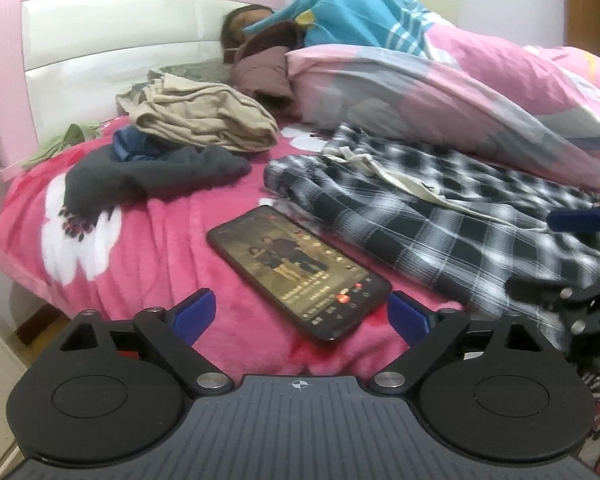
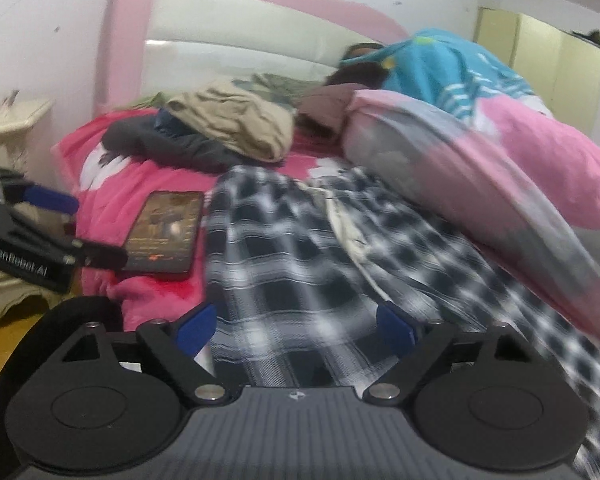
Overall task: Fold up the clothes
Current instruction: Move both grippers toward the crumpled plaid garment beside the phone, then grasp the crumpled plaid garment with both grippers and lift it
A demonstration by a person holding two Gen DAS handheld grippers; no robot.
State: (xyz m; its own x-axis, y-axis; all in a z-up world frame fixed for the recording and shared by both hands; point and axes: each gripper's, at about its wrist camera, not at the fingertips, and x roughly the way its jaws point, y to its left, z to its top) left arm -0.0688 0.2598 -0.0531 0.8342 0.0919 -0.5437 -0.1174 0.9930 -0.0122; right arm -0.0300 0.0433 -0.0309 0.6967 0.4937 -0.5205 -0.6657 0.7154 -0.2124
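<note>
Both grippers, left (image 1: pixel 300 312) and right (image 2: pixel 296 330), gaped wide and empty over a bed where a plaid shirt (image 2: pixel 292 248) lay rumpled beside a phone (image 1: pixel 298 272), which folding might sweep off.

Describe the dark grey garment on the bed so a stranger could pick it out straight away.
Start at the pink and white padded headboard and come down to the heap of clothes on the pink floral fleece blanket. The dark grey knitted garment lies at the front of that heap, partly under the crumpled beige cotton garment. It alone is plain charcoal, unlike the black and white checked garment nearby.
</note>
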